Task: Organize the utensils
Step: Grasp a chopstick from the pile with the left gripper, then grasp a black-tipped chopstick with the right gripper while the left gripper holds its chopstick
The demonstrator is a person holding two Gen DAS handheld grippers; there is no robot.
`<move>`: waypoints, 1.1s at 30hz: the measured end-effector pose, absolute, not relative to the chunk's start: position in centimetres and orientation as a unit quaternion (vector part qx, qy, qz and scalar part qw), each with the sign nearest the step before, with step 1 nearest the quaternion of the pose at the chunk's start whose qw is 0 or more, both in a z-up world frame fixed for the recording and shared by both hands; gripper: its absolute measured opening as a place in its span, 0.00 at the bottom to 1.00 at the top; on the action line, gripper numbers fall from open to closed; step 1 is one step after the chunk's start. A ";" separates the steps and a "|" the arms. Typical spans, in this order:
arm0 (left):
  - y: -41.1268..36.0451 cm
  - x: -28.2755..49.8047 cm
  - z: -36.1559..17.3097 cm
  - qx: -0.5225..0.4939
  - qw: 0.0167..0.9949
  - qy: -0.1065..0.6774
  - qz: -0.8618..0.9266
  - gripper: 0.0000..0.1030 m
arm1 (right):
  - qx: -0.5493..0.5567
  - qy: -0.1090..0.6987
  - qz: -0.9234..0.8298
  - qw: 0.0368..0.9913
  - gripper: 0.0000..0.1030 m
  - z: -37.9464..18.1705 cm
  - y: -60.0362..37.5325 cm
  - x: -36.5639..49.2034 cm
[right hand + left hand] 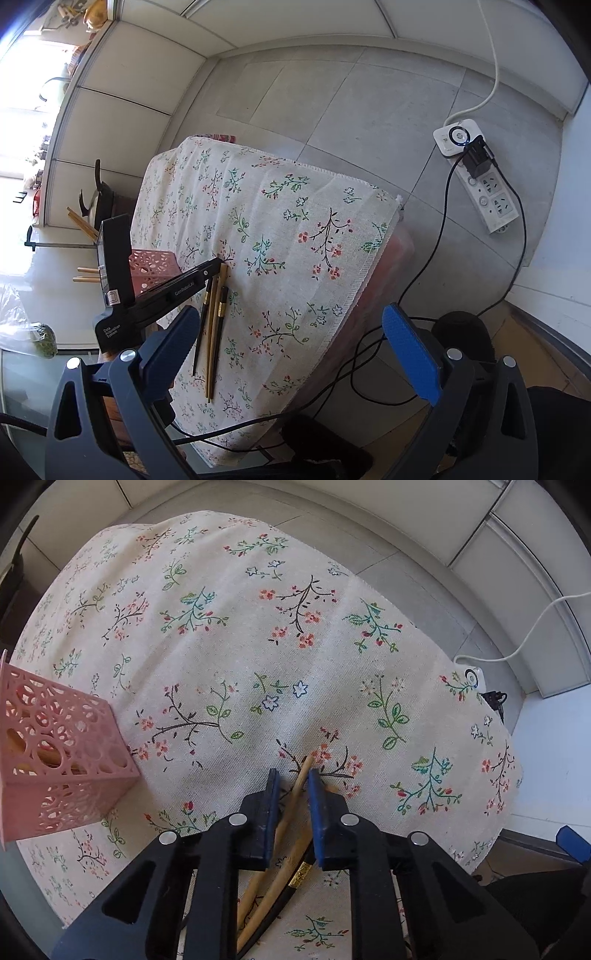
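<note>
Several chopsticks, pale wood and black with gold bands, lie side by side on the floral tablecloth. My left gripper points straight down over their far ends. Its blue pads are narrowed onto a wooden chopstick that runs slantwise between them, touching both pads. More sticks, among them a black one with a gold band, lie under the gripper body. The right wrist view shows the left gripper at the chopstick tips. My right gripper hangs wide open above the table's near corner, holding nothing. A pink perforated basket stands at the left with wooden sticks inside.
The cloth's hemmed edge drops off to the right onto a grey tiled floor. A white power strip and black cables lie on that floor. A dark pan and more wooden sticks sit beyond the basket.
</note>
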State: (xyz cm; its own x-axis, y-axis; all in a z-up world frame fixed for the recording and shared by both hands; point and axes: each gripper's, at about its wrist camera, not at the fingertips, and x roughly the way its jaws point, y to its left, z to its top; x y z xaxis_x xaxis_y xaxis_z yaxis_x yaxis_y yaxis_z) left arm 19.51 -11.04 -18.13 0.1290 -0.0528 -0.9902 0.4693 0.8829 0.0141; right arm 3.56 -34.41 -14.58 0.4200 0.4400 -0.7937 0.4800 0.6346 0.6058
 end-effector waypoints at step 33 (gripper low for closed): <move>1.6 7.0 -2.8 0.077 0.871 0.448 -0.187 0.04 | 0.283 0.647 0.038 0.707 0.44 -18.8 -20.0 15.6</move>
